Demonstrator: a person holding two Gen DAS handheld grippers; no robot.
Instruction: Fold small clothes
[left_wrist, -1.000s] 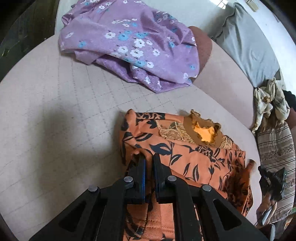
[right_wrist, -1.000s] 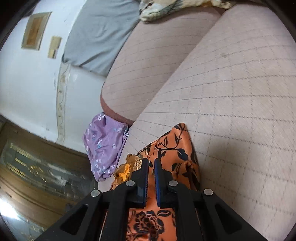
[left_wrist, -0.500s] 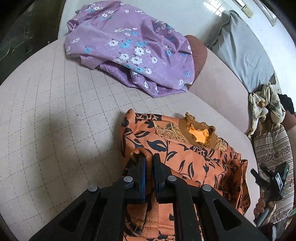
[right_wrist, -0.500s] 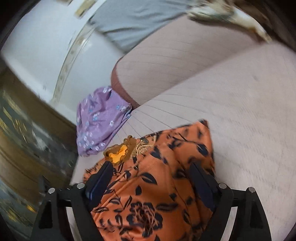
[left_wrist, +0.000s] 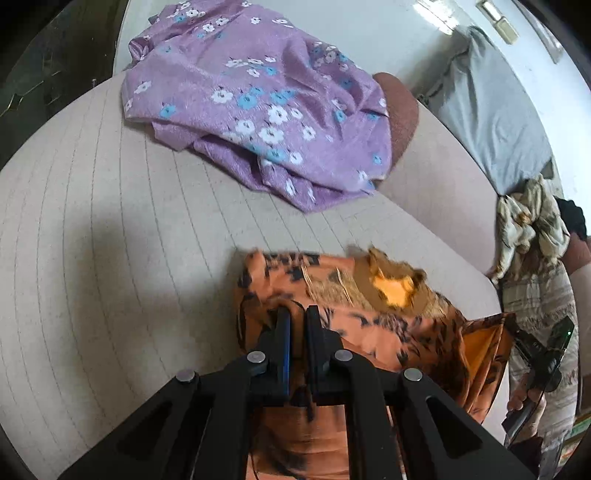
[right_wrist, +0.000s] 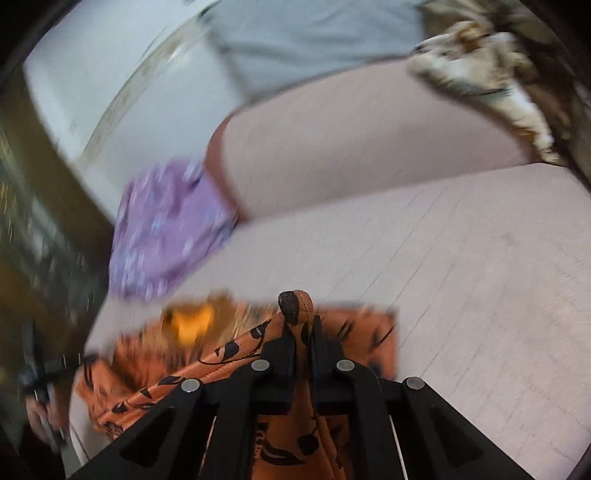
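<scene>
We judged fold midway: orange garment (left_wrist: 369, 321) on sofa seat (left_wrist: 110, 240), below purple floral garment (left_wrist: 266, 110), partly doubled, unfolded purple one left.
Left gripper (left_wrist: 295, 314) clamped on orange hem; right gripper (right_wrist: 301, 325) pinched raised fold.
Only left view showed neckline sharply; right view was blurred.

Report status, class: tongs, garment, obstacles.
Left tongs shut on orange floral top. Right tongs shut on its bunched edge. Purple floral cloth lies apart, behind.
</scene>
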